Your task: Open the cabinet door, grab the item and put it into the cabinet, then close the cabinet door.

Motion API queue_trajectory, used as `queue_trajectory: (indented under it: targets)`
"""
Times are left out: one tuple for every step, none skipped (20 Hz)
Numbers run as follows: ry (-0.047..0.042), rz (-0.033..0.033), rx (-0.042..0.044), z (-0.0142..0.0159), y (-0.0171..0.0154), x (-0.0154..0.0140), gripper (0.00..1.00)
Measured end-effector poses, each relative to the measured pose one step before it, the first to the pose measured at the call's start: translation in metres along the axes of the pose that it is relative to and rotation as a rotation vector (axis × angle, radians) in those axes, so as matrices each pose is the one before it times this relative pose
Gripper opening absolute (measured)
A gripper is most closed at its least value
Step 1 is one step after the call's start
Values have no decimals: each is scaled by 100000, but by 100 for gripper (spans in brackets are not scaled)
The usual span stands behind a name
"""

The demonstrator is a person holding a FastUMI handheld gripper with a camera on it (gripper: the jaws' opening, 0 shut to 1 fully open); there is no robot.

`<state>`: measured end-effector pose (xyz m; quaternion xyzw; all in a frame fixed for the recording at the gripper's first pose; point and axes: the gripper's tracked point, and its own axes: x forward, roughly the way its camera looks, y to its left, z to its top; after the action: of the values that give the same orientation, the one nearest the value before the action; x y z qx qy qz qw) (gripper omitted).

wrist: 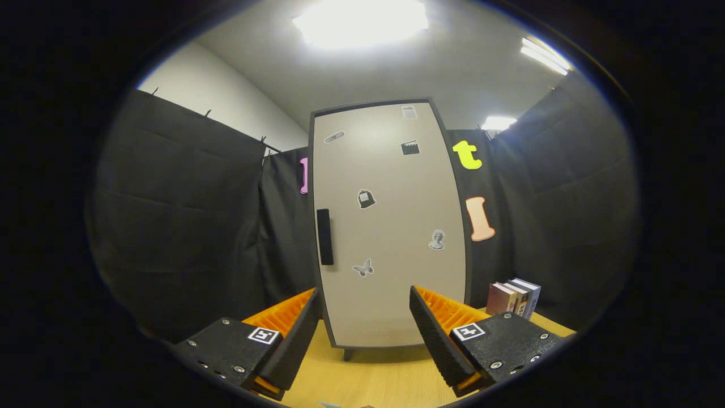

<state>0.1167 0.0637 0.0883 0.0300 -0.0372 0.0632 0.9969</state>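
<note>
A tall beige cabinet [391, 226] with a dark frame stands on the wooden table straight ahead of the fingers. Its single door is shut and carries several small stickers. A black vertical handle [324, 236] sits on the door's left side at mid height. To the right of the cabinet, a few books [514, 298] stand upright on the table. My gripper [365, 309] is open, its two black ribbed fingers [430, 334] spread wide with nothing between them, a short way in front of the cabinet's lower part.
The light wooden table [374, 379] runs from under the fingers to the cabinet's short legs. Black cloth walls close in the booth on both sides and behind the cabinet. Bright ceiling lights are overhead.
</note>
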Motion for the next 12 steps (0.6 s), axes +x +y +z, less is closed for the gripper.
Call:
queue_trajectory:
  targets:
    - [-189,507,-1,408,315,1015,95]
    - [220,493,-3,340,296,1046,95]
    - [145,635,335,166,306,1071,95]
    - [553,767,148,240,322,1067,95]
    - [621,968,53,168,337,1152,95]
    - [447,1172,569,263,383,1109,95]
    - [979,1132,894,-92,428,1154,95]
    - [320,541,1216,138,295,1006,95]
    - [207,640,1000,170,362,996,95]
    - [263,474,667,167,479,1082,95]
    - [331,533,28,143,428,990,95]
    - [709,620,-486,-14,403,943,95]
